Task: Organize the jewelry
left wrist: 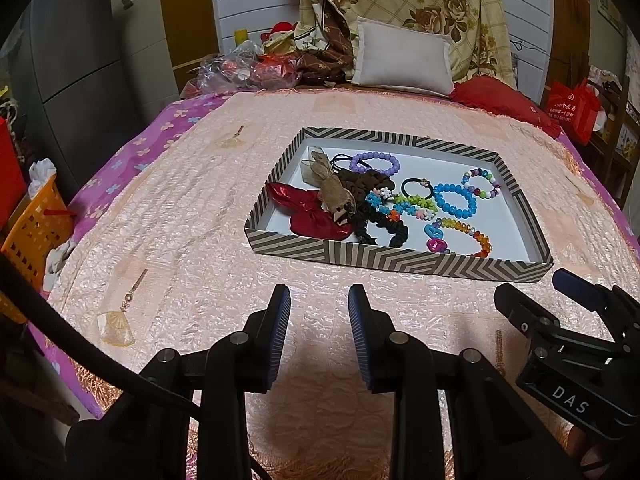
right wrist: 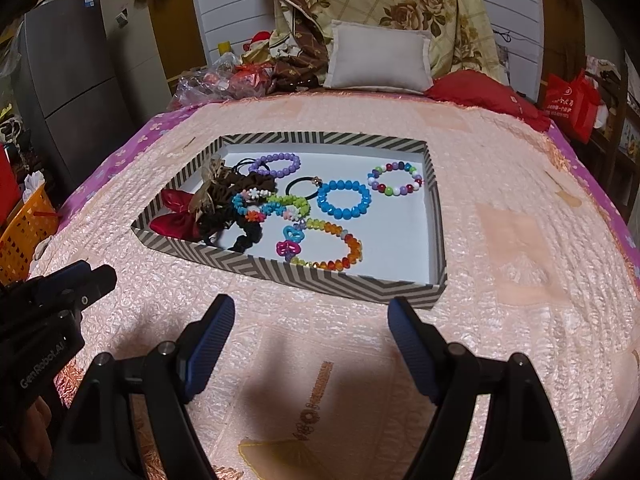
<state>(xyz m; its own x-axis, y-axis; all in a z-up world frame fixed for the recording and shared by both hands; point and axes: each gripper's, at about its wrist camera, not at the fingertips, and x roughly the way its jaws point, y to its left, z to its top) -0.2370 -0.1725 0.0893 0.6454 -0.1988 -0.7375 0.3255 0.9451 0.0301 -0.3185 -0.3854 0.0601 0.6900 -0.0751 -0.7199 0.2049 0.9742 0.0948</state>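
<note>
Bedspread (right wrist: pixel 520 280) bears striped tray (right wrist: pixel 248 264).

"DAS" stands in white letters on the black body of the right tongs (left wrist: pixel 576 286), at four o'clock in the left wrist view. "GenRoboLAI", roughly read, runs along the left tongs (right wrist: pixel 86 274) at eight o'clock in the right wrist view. The red bag (left wrist: pixel 570 110) at two o'clock carries white print too small to read.
</note>
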